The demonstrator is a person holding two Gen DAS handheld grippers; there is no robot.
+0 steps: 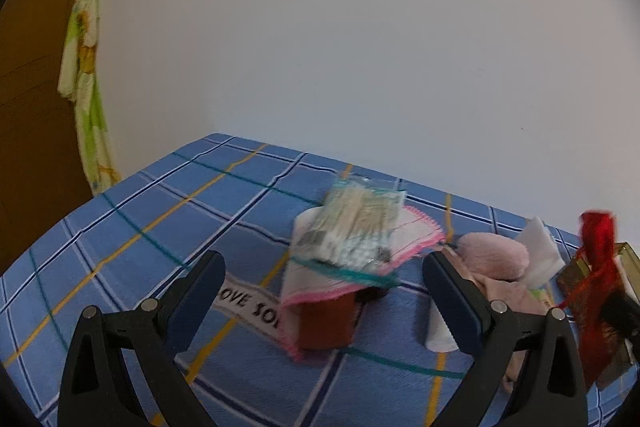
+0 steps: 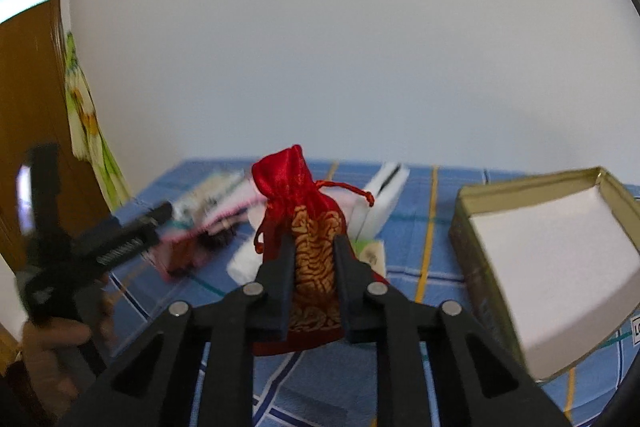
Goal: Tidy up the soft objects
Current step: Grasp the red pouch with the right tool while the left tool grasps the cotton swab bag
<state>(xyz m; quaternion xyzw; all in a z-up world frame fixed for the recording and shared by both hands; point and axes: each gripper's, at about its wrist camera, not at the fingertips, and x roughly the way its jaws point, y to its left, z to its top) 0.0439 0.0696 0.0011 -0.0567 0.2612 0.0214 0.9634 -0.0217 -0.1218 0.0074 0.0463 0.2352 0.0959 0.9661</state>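
Note:
My right gripper [image 2: 314, 247] is shut on a red and gold drawstring pouch [image 2: 308, 203] and holds it upright above the blue checked cloth; the pouch also shows in the left wrist view [image 1: 592, 287]. An open gold box with a white inside [image 2: 560, 263] lies tilted to its right. My left gripper [image 1: 324, 271] is open and empty, facing a pile: a clear packet [image 1: 356, 227] on a white pink-edged cloth [image 1: 320, 279] over a brown block [image 1: 326, 323]. A pink plush [image 1: 496, 259] and white foam pieces [image 1: 540, 251] lie to the right.
The blue checked cloth [image 1: 160, 211] covers the table against a white wall. A green and yellow patterned fabric [image 1: 86, 67] hangs at the left beside a brown door. A white label with black letters [image 1: 248, 307] lies on the cloth.

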